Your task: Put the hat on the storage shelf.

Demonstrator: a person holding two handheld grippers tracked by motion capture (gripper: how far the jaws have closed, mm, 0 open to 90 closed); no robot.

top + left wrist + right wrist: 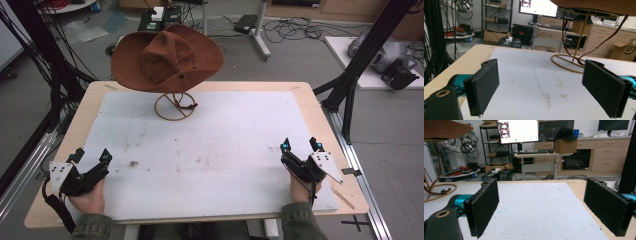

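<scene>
A brown wide-brimmed hat [166,57] rests on a thin brass wire stand [175,106] at the back of the white mat [210,150]. Its brim [596,6] and the stand's ring base [567,63] appear in the left gripper view, with a chin cord hanging down. My left gripper [91,156] sits near the table's front left corner, open and holding nothing. My right gripper [301,145] sits at the front right, open too, with bare mat between its pads [485,206]. The hat's brim edge [444,128] shows in the right gripper view at top left.
The mat covers most of a light wooden table [320,125]. Black frame posts [360,65] stand to the right of the table and cables [45,60] hang at the left. Beyond the table are a desk with monitors [517,131] and drawers [611,152].
</scene>
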